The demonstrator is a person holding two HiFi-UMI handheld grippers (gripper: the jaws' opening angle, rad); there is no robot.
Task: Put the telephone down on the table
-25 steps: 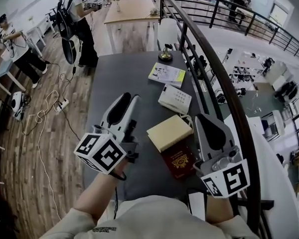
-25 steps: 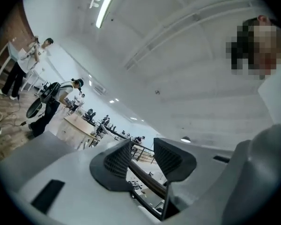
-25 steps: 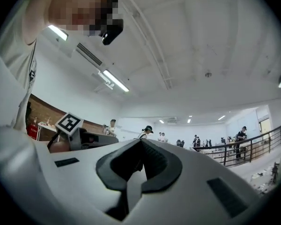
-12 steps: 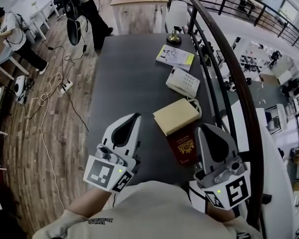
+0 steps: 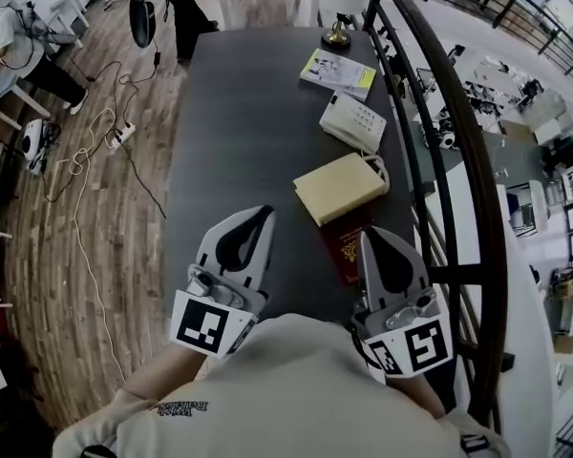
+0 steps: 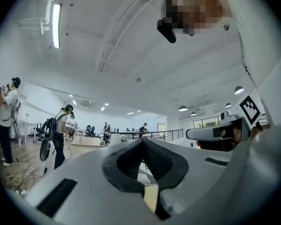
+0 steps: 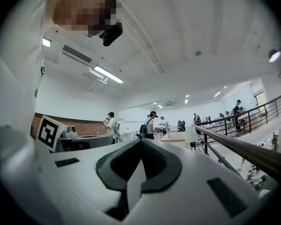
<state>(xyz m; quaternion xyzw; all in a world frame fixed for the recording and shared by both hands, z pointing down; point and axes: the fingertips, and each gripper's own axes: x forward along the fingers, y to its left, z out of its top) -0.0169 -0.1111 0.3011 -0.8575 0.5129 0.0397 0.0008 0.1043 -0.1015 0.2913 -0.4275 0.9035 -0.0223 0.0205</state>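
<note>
The white telephone [image 5: 353,122] lies flat on the dark table [image 5: 239,141], far along its right side, with nothing touching it. Both grippers hover at the near end, well short of it. My left gripper [image 5: 265,212] points up the table, shut and empty; in the left gripper view its jaws [image 6: 143,140] meet at the tip. My right gripper [image 5: 366,234] is shut too, its tip over the near end of a red passport [image 5: 344,246]. Its jaws [image 7: 140,141] hold nothing in the right gripper view.
A tan book [image 5: 341,187] lies between the telephone and the passport. A yellow-edged booklet [image 5: 337,72] and a brass stand [image 5: 338,34] sit at the far end. A black railing [image 5: 449,132] runs along the table's right edge. Cables [image 5: 86,179] lie on the wooden floor at left, where people stand.
Both grippers have drawn back toward the table's near end and sunk lower. The left gripper has rolled, so its marker cube shows a different face.
</note>
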